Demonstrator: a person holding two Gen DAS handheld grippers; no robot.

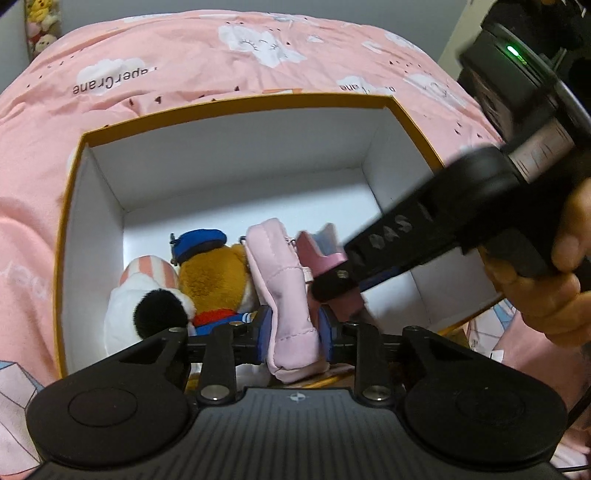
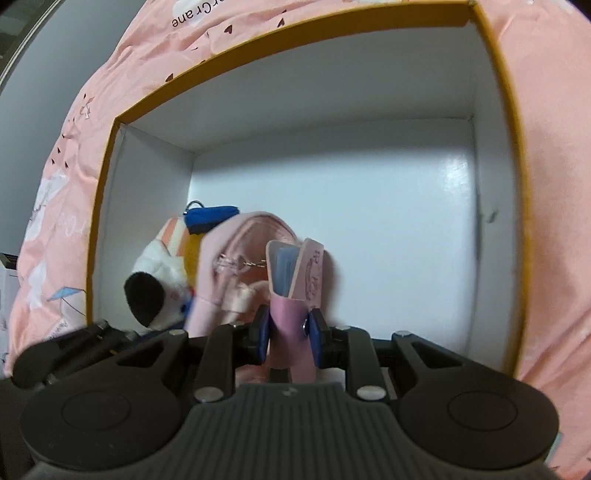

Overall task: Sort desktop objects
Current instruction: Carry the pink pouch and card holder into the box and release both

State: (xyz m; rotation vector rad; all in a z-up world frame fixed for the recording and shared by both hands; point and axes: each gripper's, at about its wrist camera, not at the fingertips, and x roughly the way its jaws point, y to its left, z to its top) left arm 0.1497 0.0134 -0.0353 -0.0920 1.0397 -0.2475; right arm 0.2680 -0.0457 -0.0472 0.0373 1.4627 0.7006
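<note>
An open box (image 1: pixel 229 101) with an orange rim and white inside lies on a pink bedspread. My left gripper (image 1: pixel 295 325) is shut on a pale pink pouch (image 1: pixel 284 291) and holds it upright inside the box. My right gripper (image 2: pixel 288 332) is shut on a pink card holder (image 2: pixel 295 280) with blue cards in it, just right of the pouch (image 2: pixel 225 254). The card holder also shows in the left wrist view (image 1: pixel 317 251). A brown plush with a blue cap (image 1: pixel 214 273) and a white plush with a black nose (image 1: pixel 147 302) lie in the box's left part.
The pink bedspread (image 1: pixel 184 55) with cloud prints surrounds the box. The box floor (image 2: pixel 369 236) is bare on the right and at the back. The person's hand (image 1: pixel 554 280) holds the right gripper's handle. Stuffed toys (image 1: pixel 42 22) sit far left.
</note>
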